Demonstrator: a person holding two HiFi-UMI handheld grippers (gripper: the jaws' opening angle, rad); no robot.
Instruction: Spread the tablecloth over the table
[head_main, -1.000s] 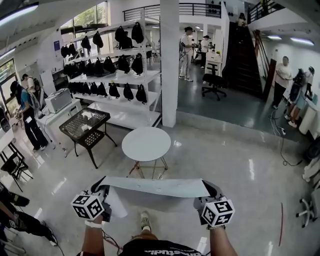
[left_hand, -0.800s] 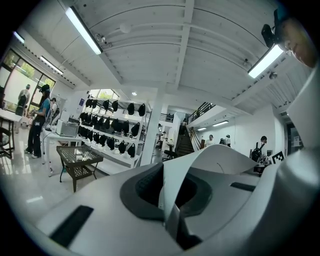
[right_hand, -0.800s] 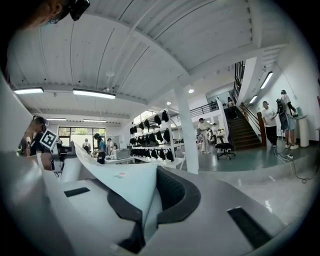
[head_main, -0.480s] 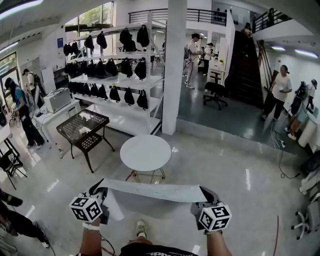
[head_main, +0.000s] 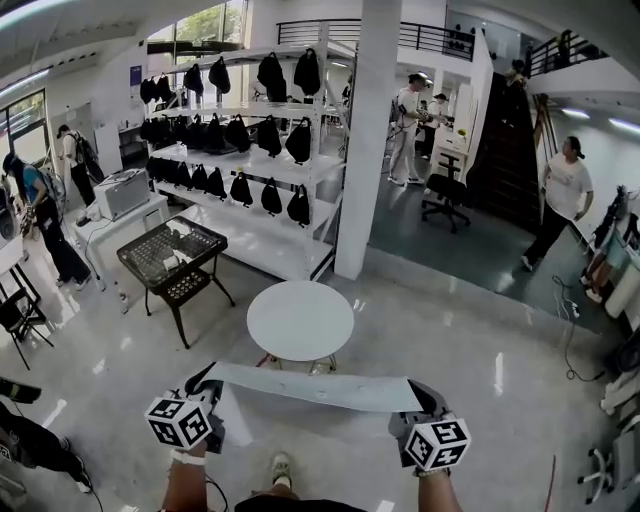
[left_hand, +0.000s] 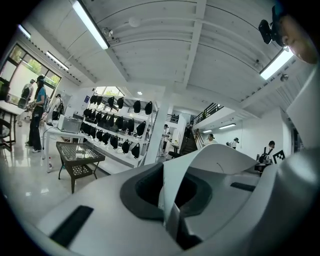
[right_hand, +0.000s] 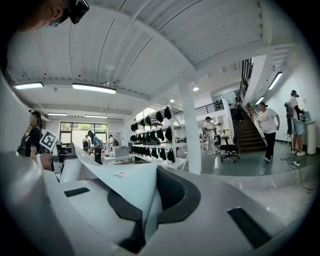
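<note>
A pale tablecloth (head_main: 310, 386) hangs stretched as a long band between my two grippers, just on the near side of a small round white table (head_main: 300, 319). My left gripper (head_main: 205, 388) is shut on the cloth's left end. My right gripper (head_main: 420, 400) is shut on its right end. In the left gripper view the cloth (left_hand: 210, 160) rises out of the closed jaws and curls to the right. In the right gripper view the cloth (right_hand: 120, 192) runs left from the pinched jaws. The table top is bare.
A black mesh side table (head_main: 170, 253) stands left of the round table. White shelving with black bags (head_main: 240, 160) and a white pillar (head_main: 365, 140) lie beyond. A person (head_main: 40, 225) stands far left, another (head_main: 565, 195) at the right by stairs (head_main: 505, 140).
I have drawn a little closer to the round table with the cloth still held taut between both grippers. The person at the right has walked further left.
</note>
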